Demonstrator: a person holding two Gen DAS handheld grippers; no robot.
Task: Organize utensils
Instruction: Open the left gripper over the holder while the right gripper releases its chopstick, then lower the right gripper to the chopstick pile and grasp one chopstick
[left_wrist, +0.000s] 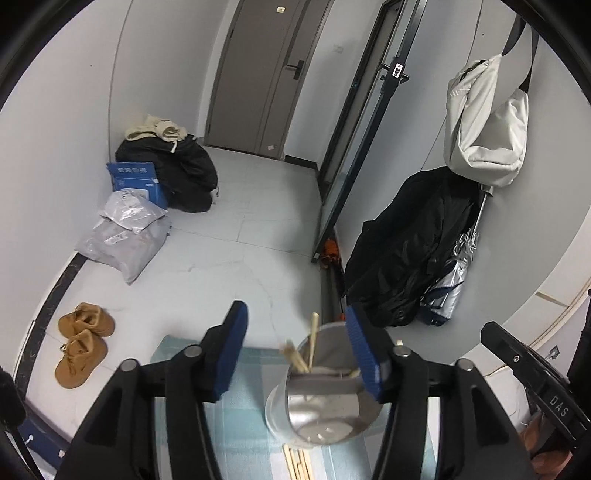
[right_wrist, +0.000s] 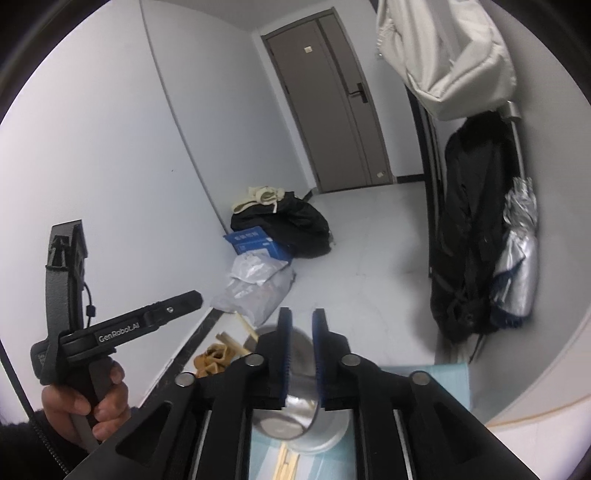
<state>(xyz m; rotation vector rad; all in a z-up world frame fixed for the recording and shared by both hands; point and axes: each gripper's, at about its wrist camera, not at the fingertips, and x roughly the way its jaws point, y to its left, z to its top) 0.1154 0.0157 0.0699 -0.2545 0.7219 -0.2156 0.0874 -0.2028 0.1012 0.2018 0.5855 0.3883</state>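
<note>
A shiny metal utensil cup (left_wrist: 325, 406) stands on a light blue mat (left_wrist: 243, 398), with wooden chopsticks (left_wrist: 310, 349) sticking out of it. More chopsticks (left_wrist: 299, 463) lie flat on the mat in front of it. My left gripper (left_wrist: 295, 354) is open, its right finger beside the cup's rim. In the right wrist view my right gripper (right_wrist: 301, 354) has its blue pads closed on the rim of the cup (right_wrist: 299, 417). Loose chopsticks (right_wrist: 284, 461) lie below it.
The mat sits on a raised surface above a tiled floor (left_wrist: 229, 251). On the floor are brown boots (left_wrist: 83, 341), grey parcels (left_wrist: 125, 232), a blue box (left_wrist: 135, 181) and dark bags (left_wrist: 177, 170). A black coat (left_wrist: 406, 251) and an umbrella (left_wrist: 450, 273) hang right.
</note>
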